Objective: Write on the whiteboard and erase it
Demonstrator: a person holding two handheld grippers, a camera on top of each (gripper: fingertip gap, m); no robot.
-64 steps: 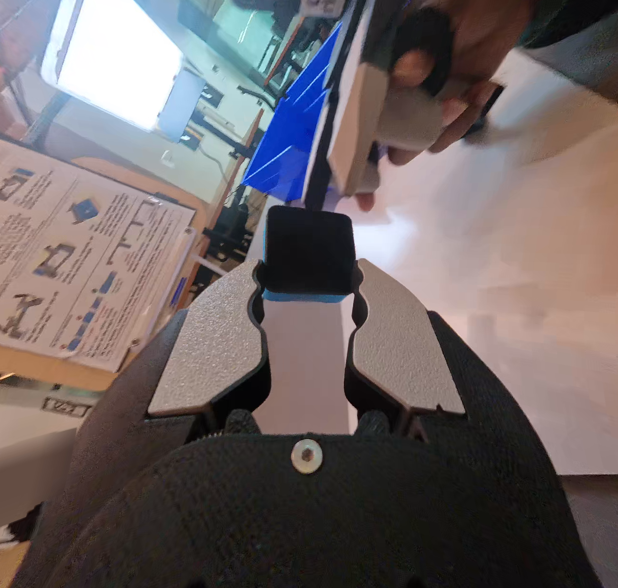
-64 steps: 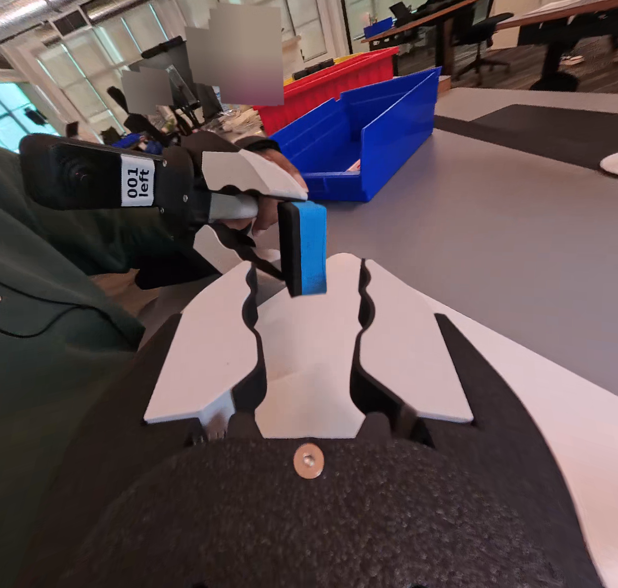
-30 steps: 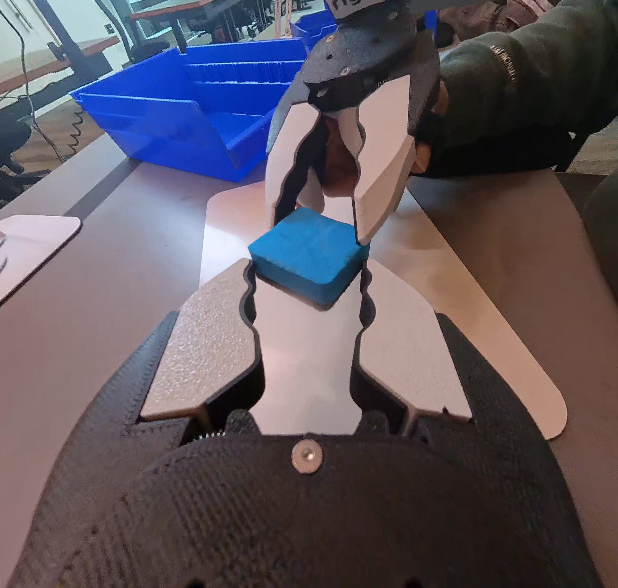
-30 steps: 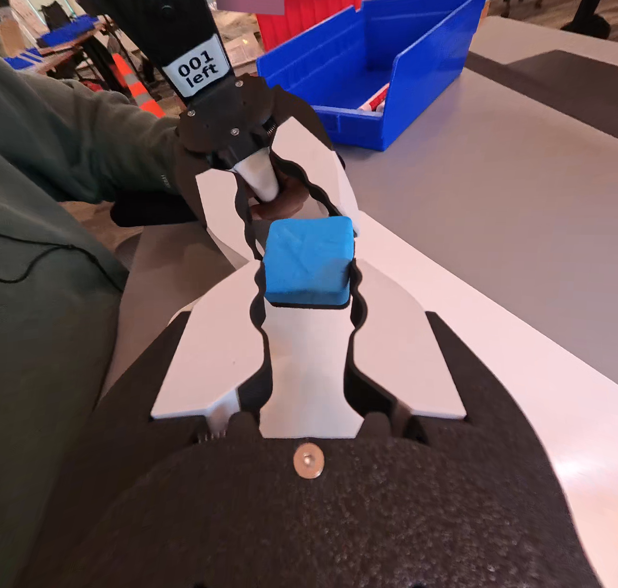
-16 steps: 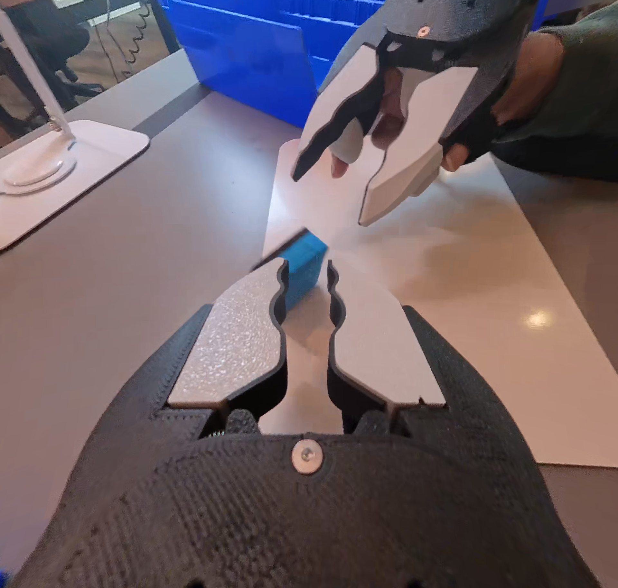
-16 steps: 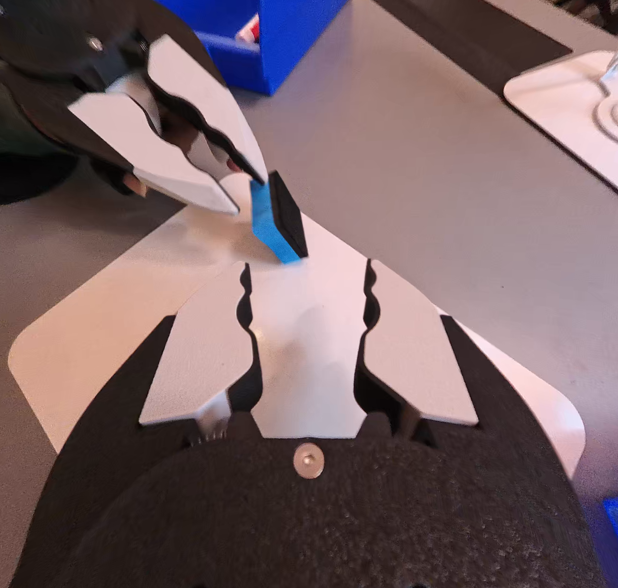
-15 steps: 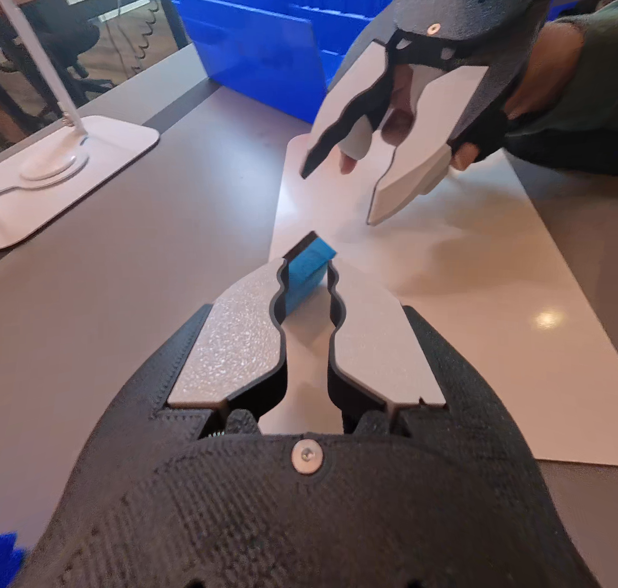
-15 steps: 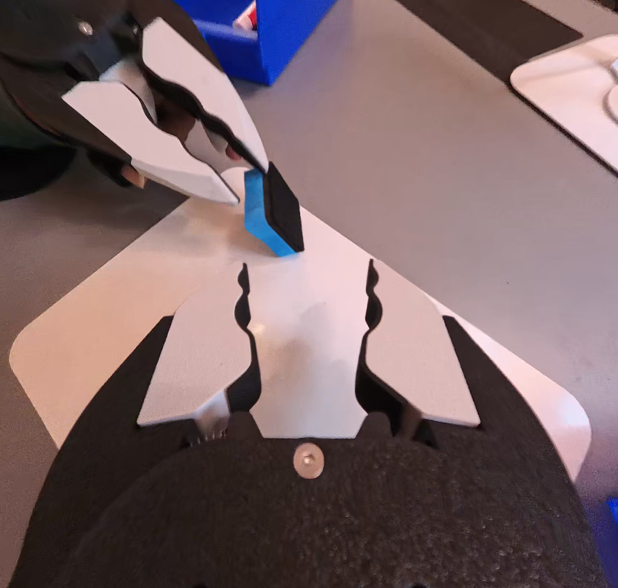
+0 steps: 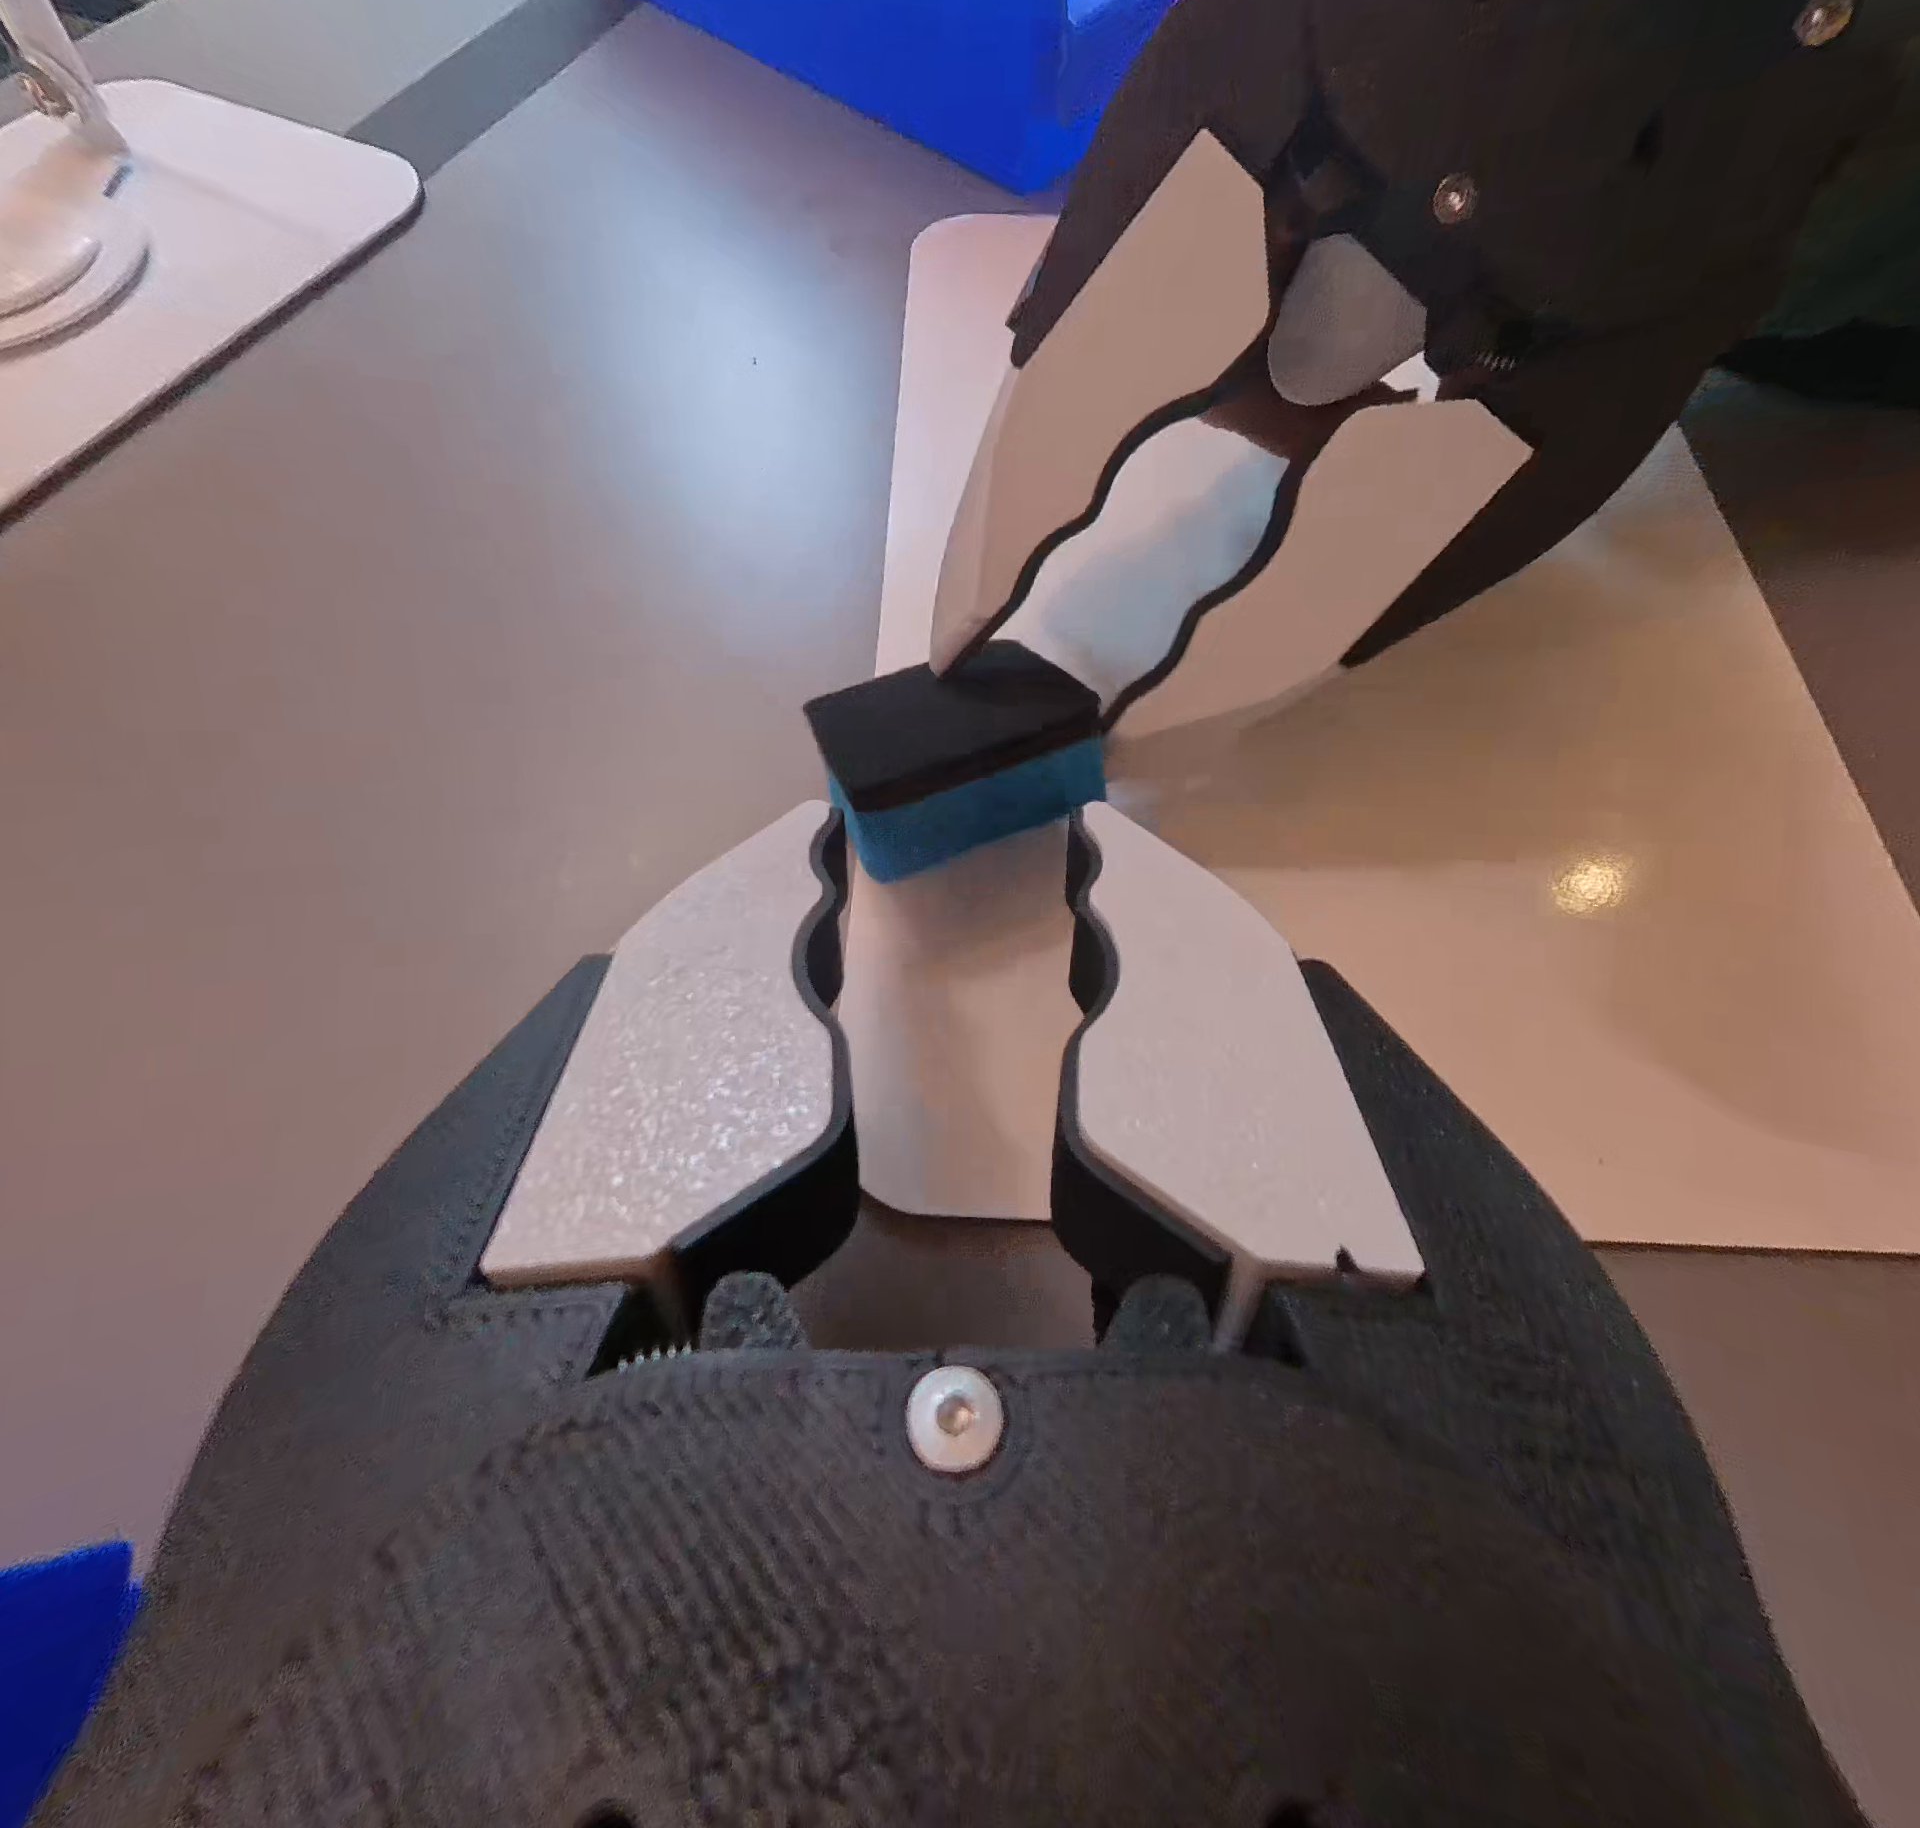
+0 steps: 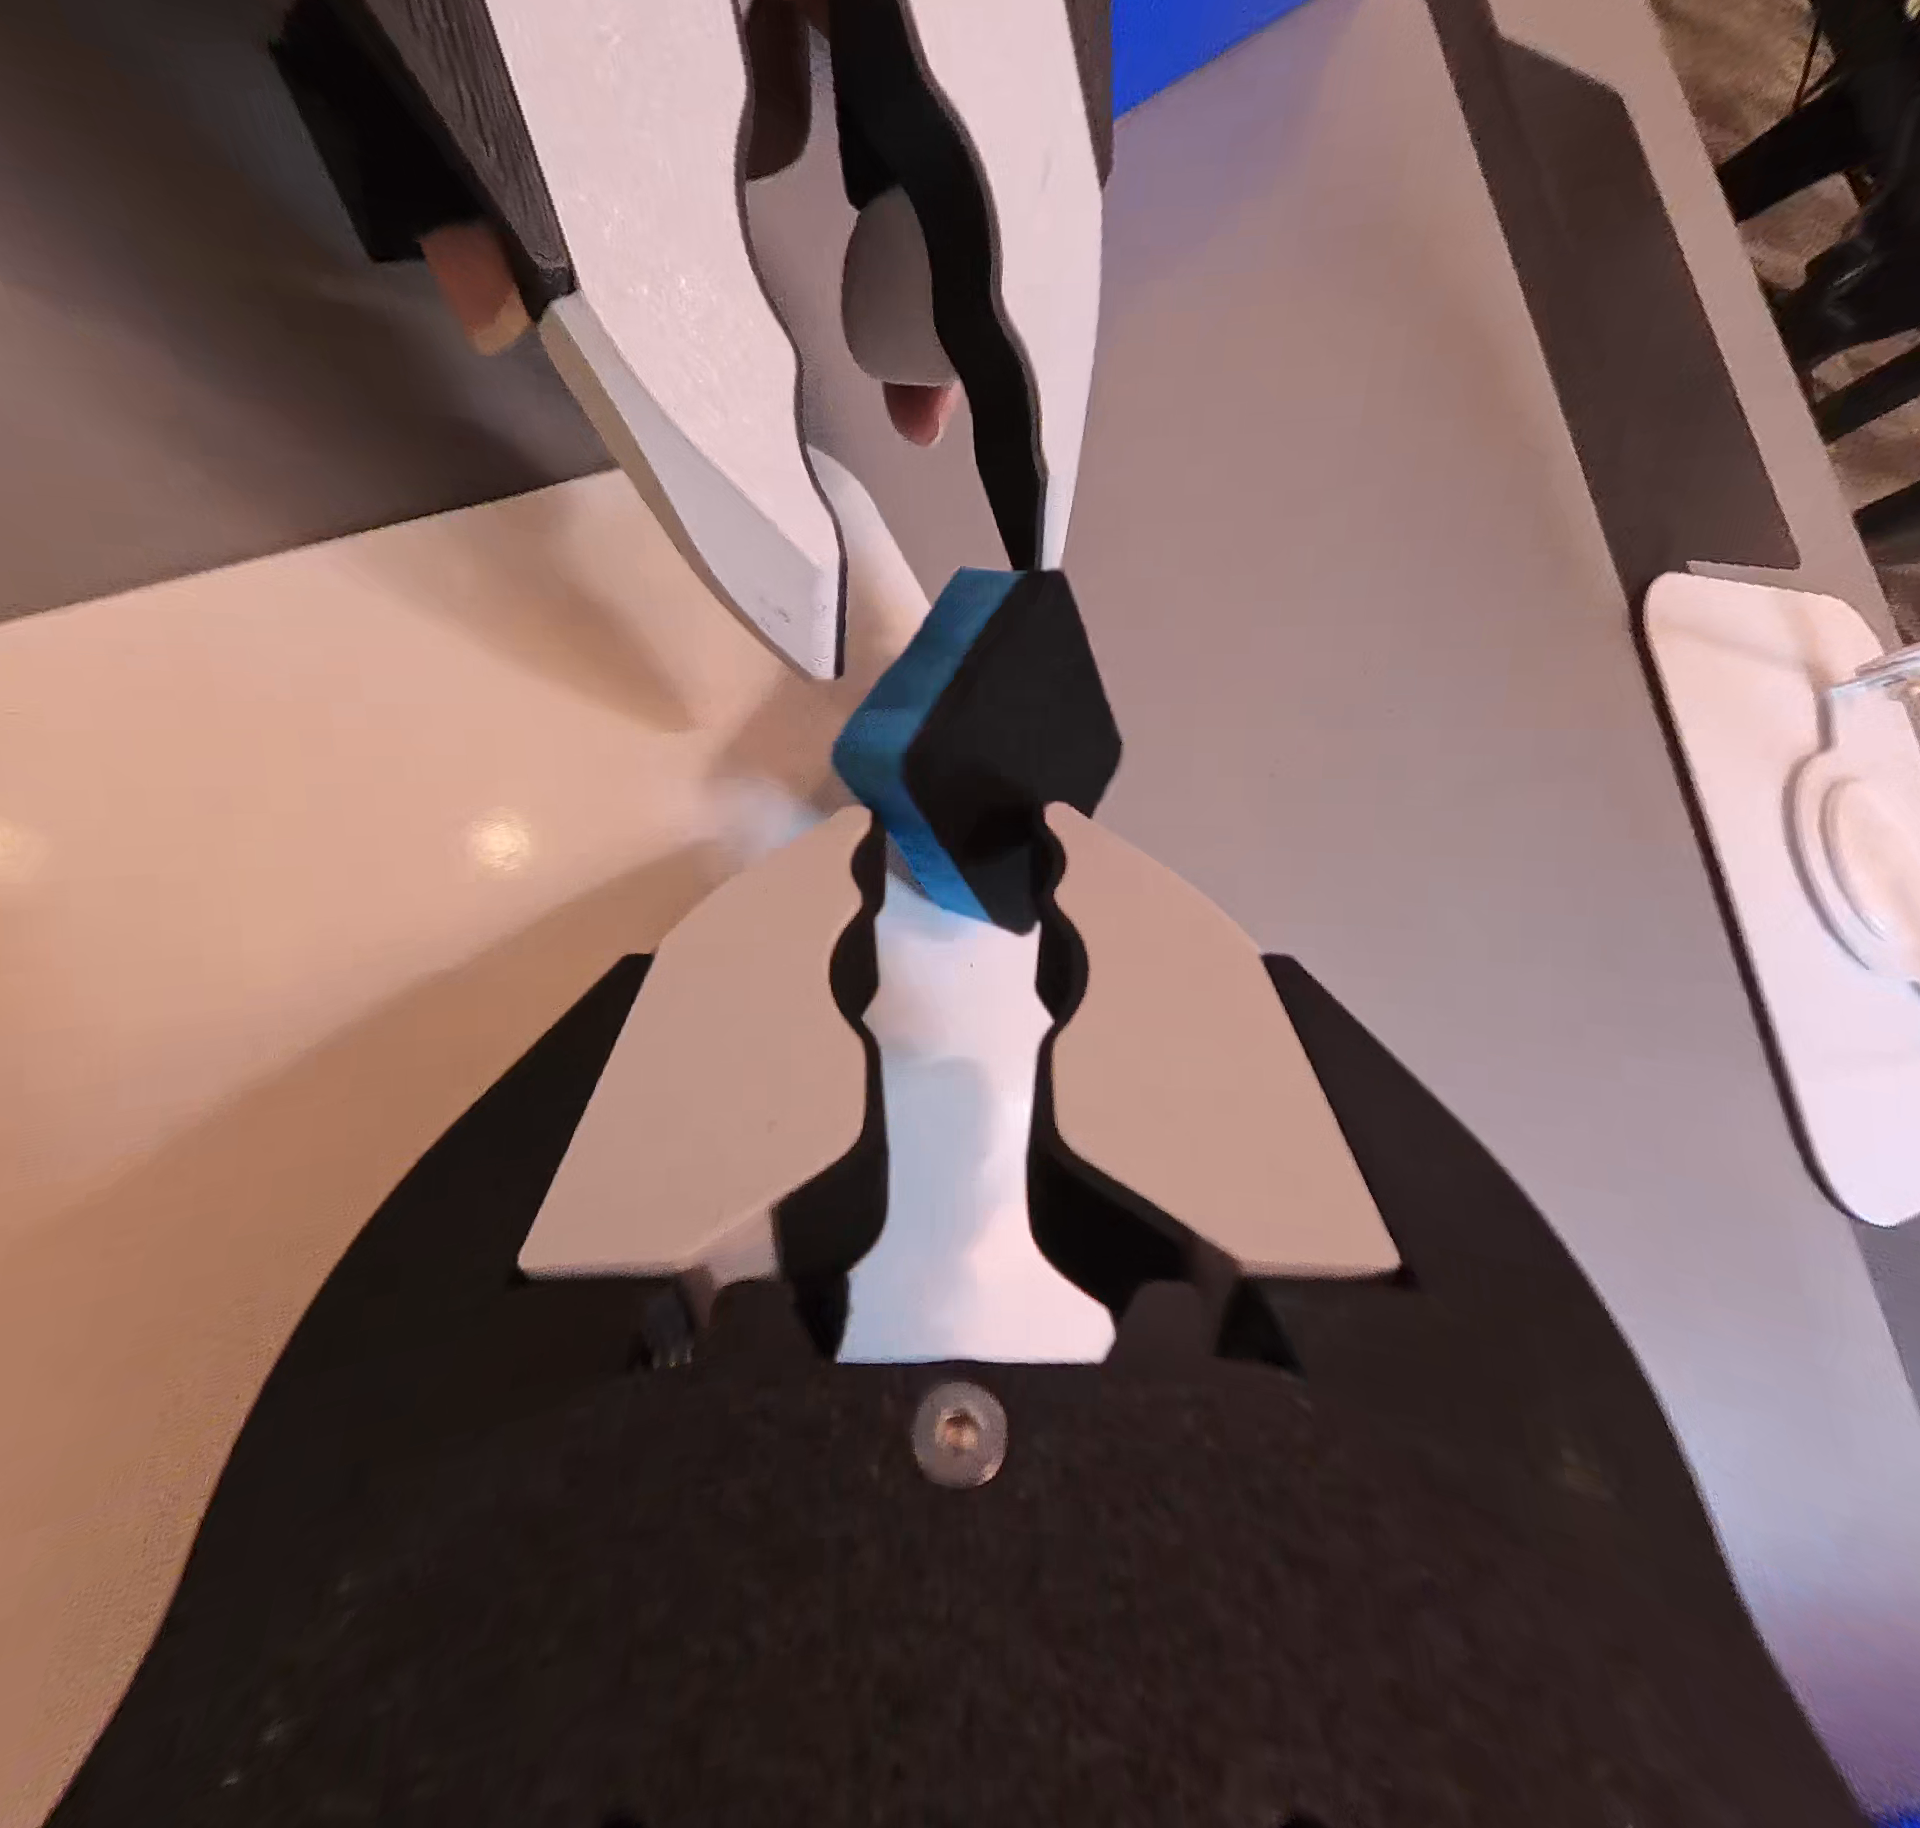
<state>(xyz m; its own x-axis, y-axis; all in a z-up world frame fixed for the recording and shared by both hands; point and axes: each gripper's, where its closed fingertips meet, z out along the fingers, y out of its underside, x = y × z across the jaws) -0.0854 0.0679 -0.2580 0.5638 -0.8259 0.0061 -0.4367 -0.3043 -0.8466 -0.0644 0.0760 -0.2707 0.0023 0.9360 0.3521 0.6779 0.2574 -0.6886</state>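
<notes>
The eraser (image 9: 951,739), a blue foam block with a black felt face, sits at the left edge of the white whiteboard (image 9: 1455,895), felt side up. My left gripper (image 9: 951,822) is shut on its near end across its width. My right gripper (image 9: 1034,692) comes down from above and far right, one tip on the felt and the other at the block's far right corner. In the right wrist view the eraser (image 10: 997,729) looks like a diamond with its near corner pinched in my right gripper (image 10: 956,822). The left gripper (image 10: 935,625) meets it from above over the whiteboard (image 10: 312,791).
A blue bin (image 9: 883,33) stands behind the whiteboard on the grey table (image 9: 416,635). A white lamp base (image 9: 187,220) lies at the far left; it also shows in the right wrist view (image 10: 1787,895). A hand (image 10: 914,407) shows behind the left gripper.
The eraser has turned from standing on edge to felt side up. My left jaws have widened to span its width. My right gripper has come down and narrowed onto its corner.
</notes>
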